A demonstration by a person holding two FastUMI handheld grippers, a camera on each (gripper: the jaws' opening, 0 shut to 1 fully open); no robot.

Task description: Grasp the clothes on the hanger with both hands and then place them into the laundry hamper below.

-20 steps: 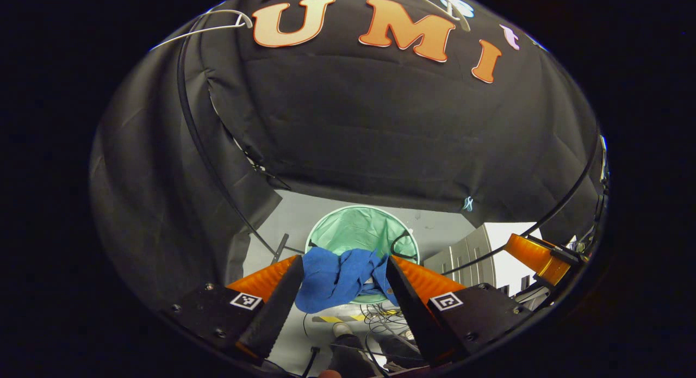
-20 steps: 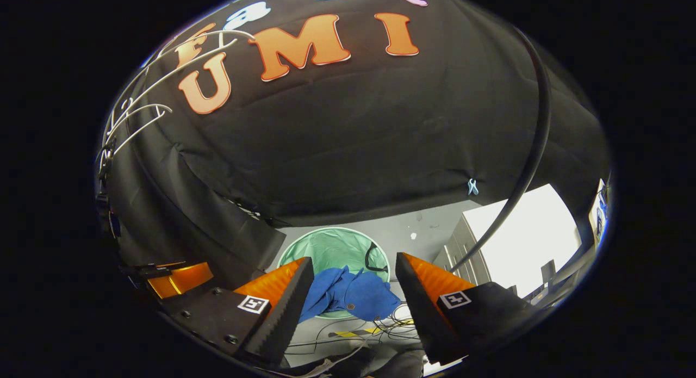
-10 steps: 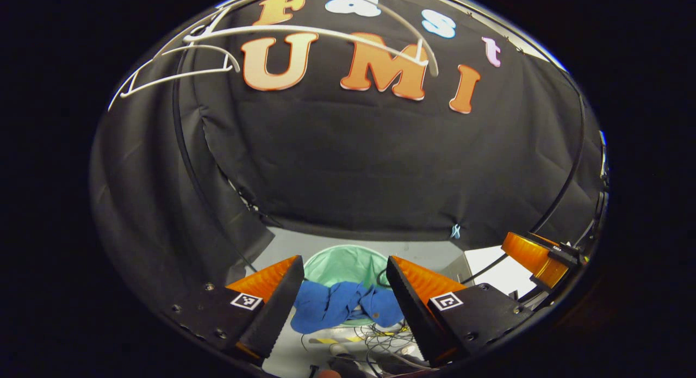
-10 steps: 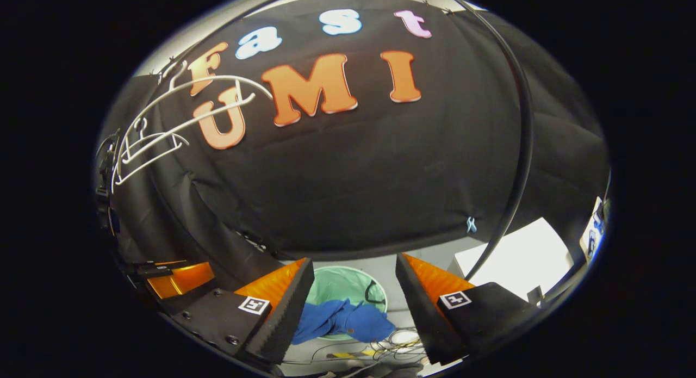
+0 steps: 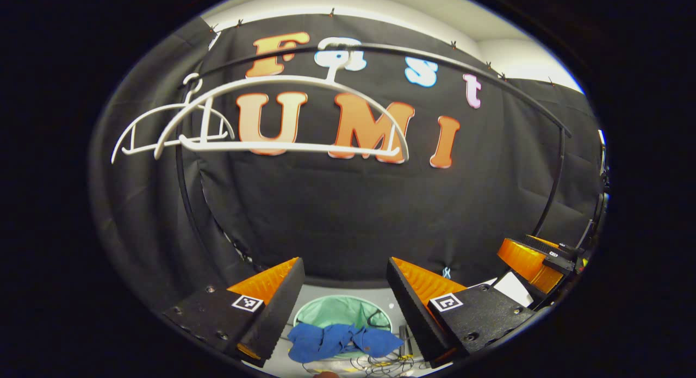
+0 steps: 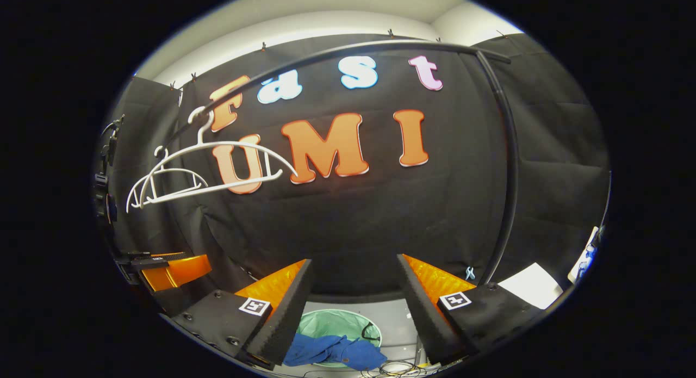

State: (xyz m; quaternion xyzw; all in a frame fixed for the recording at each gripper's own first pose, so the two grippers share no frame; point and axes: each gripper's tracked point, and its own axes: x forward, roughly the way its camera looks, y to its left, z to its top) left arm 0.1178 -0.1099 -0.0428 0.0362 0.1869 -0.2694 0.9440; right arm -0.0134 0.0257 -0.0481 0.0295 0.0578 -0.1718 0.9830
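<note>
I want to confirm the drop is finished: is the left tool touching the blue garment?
Apart. In the left gripper view the left tool stands open, and the blue garment lies far below, draped on the green hamper.

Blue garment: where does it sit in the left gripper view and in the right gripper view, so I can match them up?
Left gripper view: blue garment at bottom centre, between the left gripper fingers, draped over the green hamper near rim.
Right gripper view: same garment at bottom centre, left of middle, on the hamper rim.
Shared landmark: the white hangers on the black rail.

clothes [image 5: 340, 340] blue | laundry hamper [image 5: 326, 311] mint green | hangers [image 5: 293, 147] white
</note>
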